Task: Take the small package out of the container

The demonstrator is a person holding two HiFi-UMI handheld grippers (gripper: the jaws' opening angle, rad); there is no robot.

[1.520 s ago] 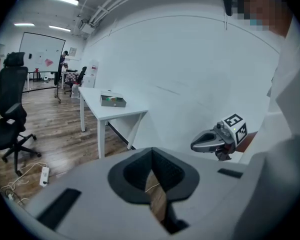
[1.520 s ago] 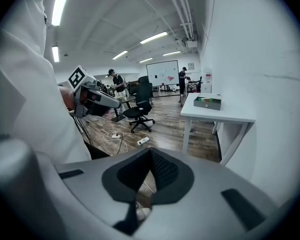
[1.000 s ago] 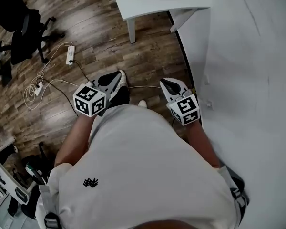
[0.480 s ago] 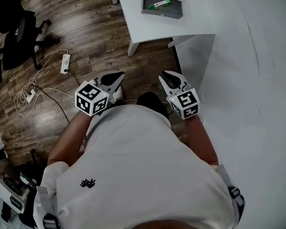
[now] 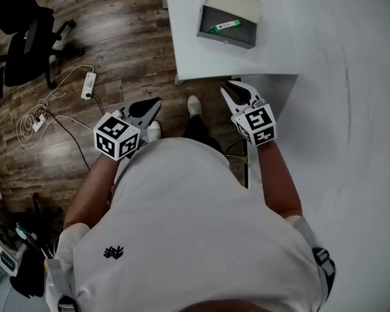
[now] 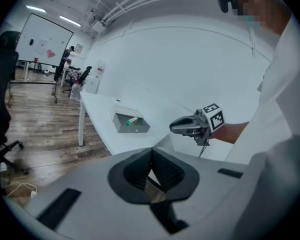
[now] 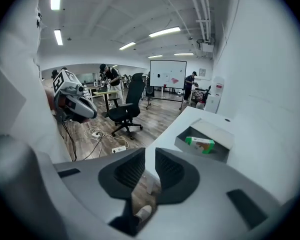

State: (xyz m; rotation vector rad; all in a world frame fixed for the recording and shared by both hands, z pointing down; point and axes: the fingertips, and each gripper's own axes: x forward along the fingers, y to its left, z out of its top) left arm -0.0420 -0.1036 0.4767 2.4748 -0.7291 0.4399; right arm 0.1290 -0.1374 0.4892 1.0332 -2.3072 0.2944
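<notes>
Small package (image 5: 223,26): green and white, lying inside the container (image 5: 224,38), being pinched by neither tool and well apart from both.
Right gripper (image 7: 150,160): jaws being held a narrow gap apart, having just been opening; nothing is being gripped between them.
Left gripper (image 6: 151,160): jaws being held pressed together, empty.
Head view: both grippers are being held out in front of the person's white shirt (image 5: 195,226), the right one at the near edge of the white table (image 5: 201,60), the left one over the wooden floor (image 5: 123,38).
Container: grey open box, standing on the table with a pale flap folded back.
Right gripper view only: a whiteboard (image 7: 167,79) and an office chair (image 7: 127,109) are being shown beyond the table.
Head view only: a power strip (image 5: 88,86) with tangled cables is being shown on the floor.
</notes>
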